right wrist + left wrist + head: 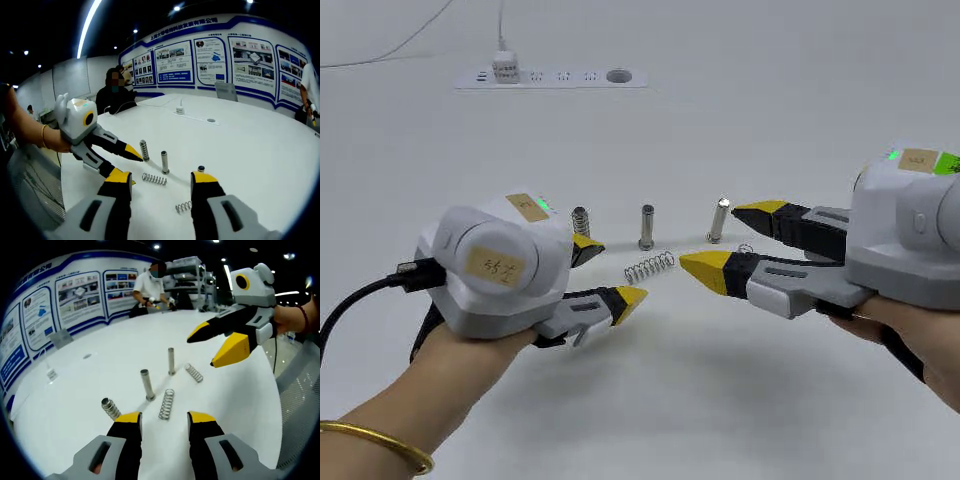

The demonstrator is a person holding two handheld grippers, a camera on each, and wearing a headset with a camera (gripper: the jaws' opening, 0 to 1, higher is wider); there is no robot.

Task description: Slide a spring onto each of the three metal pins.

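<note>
On the white workbench (720,400), at far left, the left gripper (610,272) is held with its jaws spread and nothing between them. Just beyond its upper jaw stands the first pin (581,222), with a spring coiled round it. Next, a loose spring (649,267) lies flat between the two grippers' tips, just in front of the bare middle pin (647,227). Farther right the third pin (719,220) also stands bare, and a second loose spring (746,248) lies near its base. The right gripper (732,237) is parted too and grips nothing; that small spring lies on the table between its jaws.
</note>
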